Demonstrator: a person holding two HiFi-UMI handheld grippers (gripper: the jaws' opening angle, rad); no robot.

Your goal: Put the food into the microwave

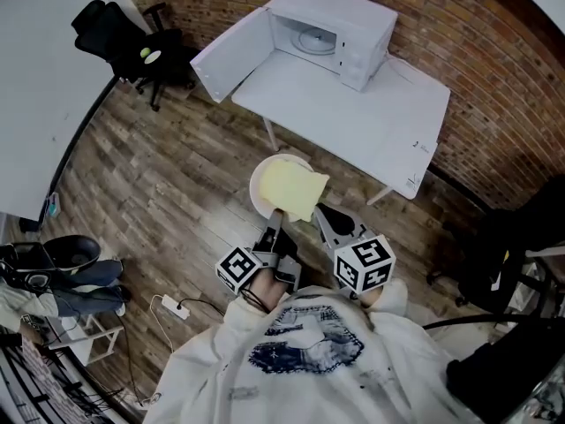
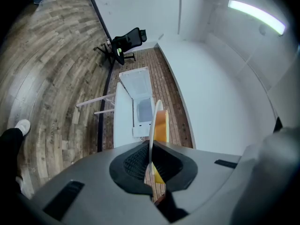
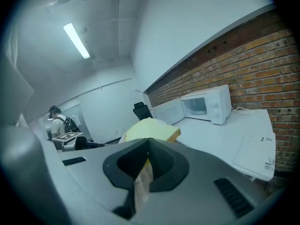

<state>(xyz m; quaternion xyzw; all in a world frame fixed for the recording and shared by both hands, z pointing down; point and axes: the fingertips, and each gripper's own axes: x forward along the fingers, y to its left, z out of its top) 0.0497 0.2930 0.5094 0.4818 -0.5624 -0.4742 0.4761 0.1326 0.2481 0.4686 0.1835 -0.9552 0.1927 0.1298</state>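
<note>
A pale yellow slice of bread (image 1: 296,191) lies on a white plate (image 1: 263,180), carried above the wooden floor in front of a white table (image 1: 388,117). My left gripper (image 1: 275,221) is shut on the plate's near rim. My right gripper (image 1: 320,212) is shut on the bread's near edge. The white microwave (image 1: 340,29) stands at the table's far end with its door (image 1: 231,53) swung open to the left. In the left gripper view the plate (image 2: 152,123) shows edge-on between the jaws, with the bread (image 2: 161,125) beside it. In the right gripper view the bread (image 3: 150,128) sits between the jaws, and the microwave (image 3: 208,104) is beyond.
A black office chair (image 1: 132,42) stands left of the microwave table. Another white table (image 1: 35,104) fills the left side. A power strip (image 1: 172,306) lies on the floor near my feet. Dark chairs (image 1: 494,263) stand at the right. A person (image 3: 58,123) stands far off.
</note>
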